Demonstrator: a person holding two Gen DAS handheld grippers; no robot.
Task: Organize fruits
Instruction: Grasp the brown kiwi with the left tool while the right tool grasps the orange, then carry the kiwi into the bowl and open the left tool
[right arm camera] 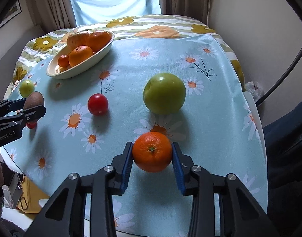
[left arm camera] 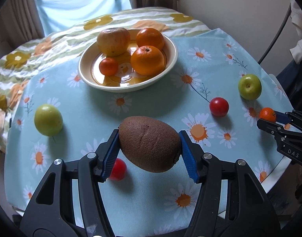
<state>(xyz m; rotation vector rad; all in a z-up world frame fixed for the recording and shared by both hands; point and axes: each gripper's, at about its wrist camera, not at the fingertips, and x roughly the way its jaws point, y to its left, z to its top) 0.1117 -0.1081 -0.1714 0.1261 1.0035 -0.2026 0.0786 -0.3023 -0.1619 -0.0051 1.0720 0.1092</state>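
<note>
My left gripper [left arm camera: 149, 144] is shut on a brown kiwi [left arm camera: 150, 144] and holds it above the daisy cloth, short of the cream plate [left arm camera: 171, 59]. The plate holds a yellow apple [left arm camera: 113, 41], two oranges [left arm camera: 147, 60] and a small mandarin [left arm camera: 108, 66]. My right gripper [right arm camera: 152, 153] is shut on a small mandarin [right arm camera: 152, 151] near the table's right front. Loose on the cloth lie two green apples [left arm camera: 48, 119] [right arm camera: 164, 93] and two red tomatoes [right arm camera: 97, 104] [left arm camera: 119, 168]; one tomato is partly hidden under my left fingers.
The round table carries a light-blue daisy cloth [left arm camera: 151, 102] over a striped flowered cloth [left arm camera: 52, 39] at the back. Curtains and a window stand behind. A wall is at the right. The table edge runs close behind both grippers.
</note>
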